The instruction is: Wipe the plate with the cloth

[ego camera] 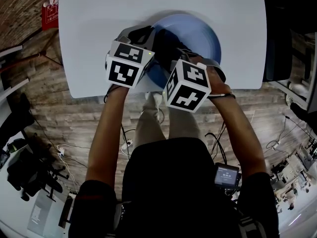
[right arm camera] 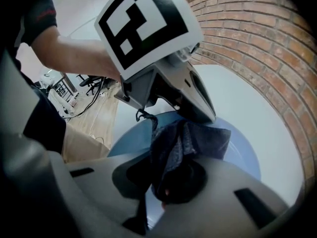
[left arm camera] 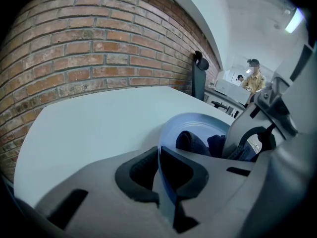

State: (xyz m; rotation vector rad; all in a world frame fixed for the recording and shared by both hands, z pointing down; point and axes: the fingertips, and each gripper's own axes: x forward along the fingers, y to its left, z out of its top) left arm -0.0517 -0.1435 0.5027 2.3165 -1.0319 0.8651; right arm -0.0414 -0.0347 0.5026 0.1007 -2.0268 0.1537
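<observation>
- The white desk (ego camera: 99,29) fills the top of my head view. A brick wall (left arm camera: 74,53) stands behind it and a wooden floor (ego camera: 74,113) lies below its near edge.
- The blue plate (ego camera: 205,33) sits on the desk close to the near edge, right of the middle as I look down. Both tools crowd over its near-left part, so only its far and right side shows clearly from above. I can't tell whether its near rim is lifted off the desk.
- My left claw (left arm camera: 161,175) is clamped on the plate. In the left gripper view the thin blue rim runs straight between the two dark pads (left arm camera: 136,175), which press it from both sides. The plate's hollow opens beyond them.
- My right claw (right arm camera: 166,182) is closed on the cloth (right arm camera: 185,140), with a dark wad of it packed between the pads. This claw reaches in over the plate from the near-right side, just beside the left one.
- The cloth is dark blue and bunched. It spills forward from the right claw onto the inner face of the plate. In the right gripper view the nose of the left claw sits right against its upper fold.
</observation>
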